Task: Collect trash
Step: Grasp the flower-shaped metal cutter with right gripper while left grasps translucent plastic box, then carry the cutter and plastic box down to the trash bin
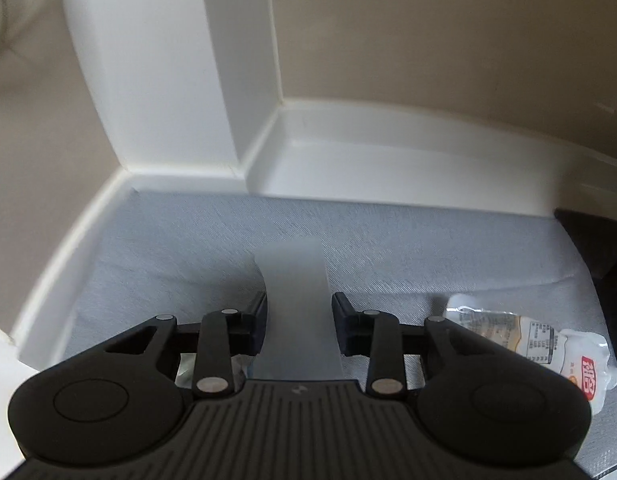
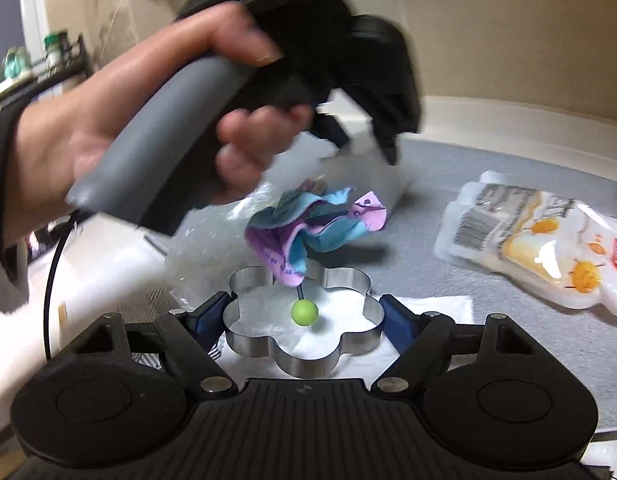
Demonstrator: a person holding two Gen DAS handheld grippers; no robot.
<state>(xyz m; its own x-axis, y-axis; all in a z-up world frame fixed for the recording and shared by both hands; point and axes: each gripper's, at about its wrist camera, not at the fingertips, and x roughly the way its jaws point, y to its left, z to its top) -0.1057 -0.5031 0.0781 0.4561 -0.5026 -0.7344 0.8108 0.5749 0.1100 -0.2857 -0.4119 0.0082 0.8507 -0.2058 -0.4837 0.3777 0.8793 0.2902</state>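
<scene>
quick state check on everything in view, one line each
left gripper: shut on a translucent plastic strip
right gripper: jaws either side of the flower-shaped metal ring, grip unclear
green-tipped pin: inside the ring
white napkin: flat under the ring
pink and blue wrapper: crumpled
snack pouch: lying flat on grey cloth, sealed or not unclear
</scene>
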